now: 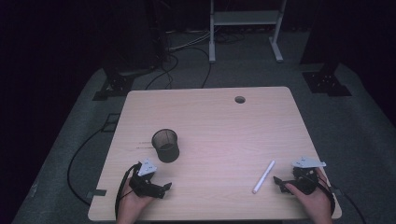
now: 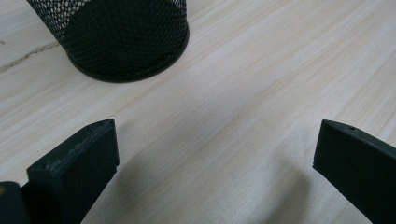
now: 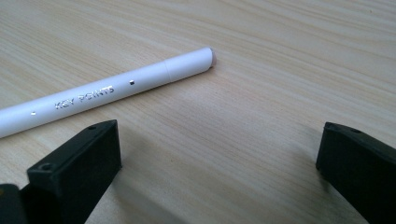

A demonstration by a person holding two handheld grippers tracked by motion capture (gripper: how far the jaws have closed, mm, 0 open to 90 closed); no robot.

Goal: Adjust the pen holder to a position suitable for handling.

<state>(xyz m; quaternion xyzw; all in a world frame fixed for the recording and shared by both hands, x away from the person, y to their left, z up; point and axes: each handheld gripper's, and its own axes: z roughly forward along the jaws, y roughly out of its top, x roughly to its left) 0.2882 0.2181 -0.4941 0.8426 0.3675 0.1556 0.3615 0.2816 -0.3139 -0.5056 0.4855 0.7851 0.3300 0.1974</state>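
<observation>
While both sit wide apart and empty: ease right gripper (image 1: pixel 281 183) left over white pen (image 1: pixel 264 177), centre, clamp mid-barrel; park left gripper (image 1: pixel 164 188) near mesh cup (image 1: pixel 166 145).

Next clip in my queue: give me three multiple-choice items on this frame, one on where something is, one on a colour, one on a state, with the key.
1. Where does the white cylindrical plastic pen lie on the light wooden table?
A. Inside the cup
B. Flat on the tabletop beside the right gripper
C. Over the round cable hole

2. What colour is the round metal mesh cup?
A. Black
B. Silver
C. Red

3. How do the jaws of the left gripper stand?
A. Shut on the cup
B. Shut on nothing
C. Open, with bare table between them

Key: 1 B, the high view shows the pen flat on the wood just left of the right gripper; 2 A, the mesh is black in both views that show it; 3 C, the left gripper view shows its two jaws wide apart over wood.
</observation>
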